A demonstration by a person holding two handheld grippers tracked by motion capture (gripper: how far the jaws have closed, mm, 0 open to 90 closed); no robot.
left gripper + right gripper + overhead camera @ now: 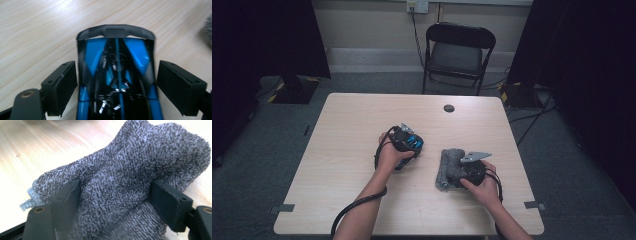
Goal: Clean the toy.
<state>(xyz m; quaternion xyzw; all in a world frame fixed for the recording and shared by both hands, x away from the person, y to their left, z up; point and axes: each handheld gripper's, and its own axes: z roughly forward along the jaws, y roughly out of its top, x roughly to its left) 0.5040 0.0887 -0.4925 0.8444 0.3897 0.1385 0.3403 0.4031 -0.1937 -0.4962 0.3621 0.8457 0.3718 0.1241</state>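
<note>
On the pale wooden table (362, 130) the left gripper (116, 82) is hanging over the glossy black-and-blue toy car body (116, 75), and its two black pads are standing spread, one on each side of the shell. In the left gripper view there is a sliver of bare space between each pad and the car's flanks, so the jaws are straddling it and not pinching it. In the high view the car (408, 141) is sitting near the middle of the tabletop, just ahead of the left hand (388, 156).

Over to the other side: the right gripper (116, 202) is biting into the grey speckled terry cloth (140, 170), with both pads sinking into a bunched fold of it. In the high view that cloth (451, 167) is lying in a rolled heap right of the car, close to it but apart, with the right hand (484, 185) behind it.

By my reading, the person is getting ready to wipe the car with the cloth. To do that well, the left jaws are wanting to close square on the two flat flanks, low on the shell, since the glossy plastic is looking slippery and could squirt out of a skewed grip. The right side is holding a thick wad, which is good; a thin edge would be slipping free on the first stroke. Whether the car has wheels underneath I cannot tell.
</note>
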